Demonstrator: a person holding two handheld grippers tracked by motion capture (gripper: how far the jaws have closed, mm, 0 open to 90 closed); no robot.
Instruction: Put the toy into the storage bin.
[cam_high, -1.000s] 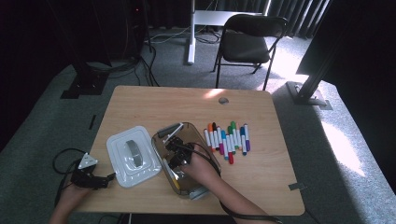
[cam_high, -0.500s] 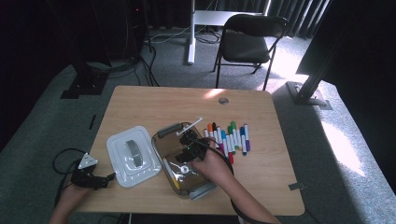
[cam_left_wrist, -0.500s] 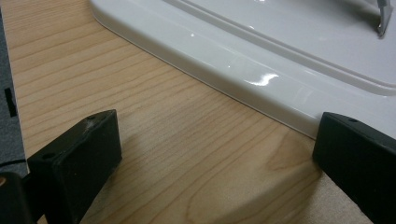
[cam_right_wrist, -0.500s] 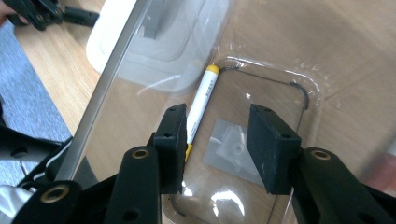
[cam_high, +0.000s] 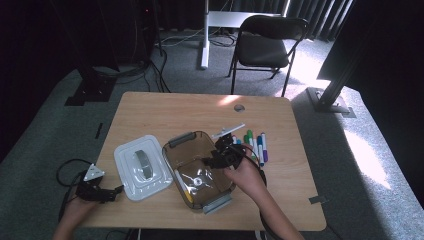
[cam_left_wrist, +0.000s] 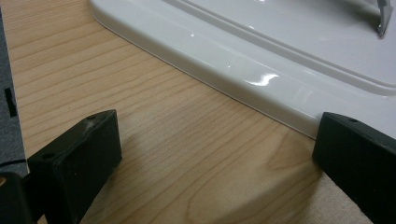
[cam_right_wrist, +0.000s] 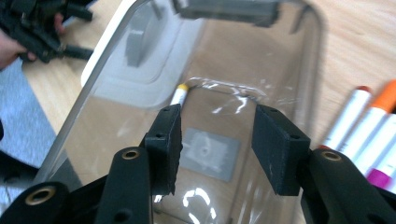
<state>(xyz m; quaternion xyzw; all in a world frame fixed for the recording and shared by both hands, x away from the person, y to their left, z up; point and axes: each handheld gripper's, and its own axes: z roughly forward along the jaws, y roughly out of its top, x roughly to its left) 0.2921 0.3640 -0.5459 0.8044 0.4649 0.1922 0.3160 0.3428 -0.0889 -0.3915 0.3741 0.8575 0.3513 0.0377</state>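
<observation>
A clear brownish container (cam_high: 197, 170) stands mid-table with a yellow-capped marker (cam_high: 182, 183) lying in it. That marker (cam_right_wrist: 179, 93) shows through the container (cam_right_wrist: 210, 93) below my right gripper (cam_right_wrist: 215, 135). The right gripper (cam_high: 212, 159) hangs over the container's right side. Its jaws have just been opening and nothing is between them. Several coloured markers (cam_high: 254, 145) lie in a row to its right, and these markers (cam_right_wrist: 369, 126) sit at the frame's edge. The white lid (cam_high: 142, 167) lies left of the container. My left gripper (cam_high: 99, 191) rests open at the table's near-left edge, and this left gripper (cam_left_wrist: 210, 140) faces the lid (cam_left_wrist: 280, 56).
The other hand's gripper (cam_right_wrist: 42, 28) shows far off beside the lid (cam_right_wrist: 135, 60). A grey latch (cam_high: 217, 202) sticks out at the container's near end. A round grommet (cam_high: 239, 107) sits at the table's far side, and a folding chair (cam_high: 265, 45) stands beyond it.
My right gripper has risen out of the container and moved right toward the marker row, its jaws spreading wider. The left gripper has stayed put.
</observation>
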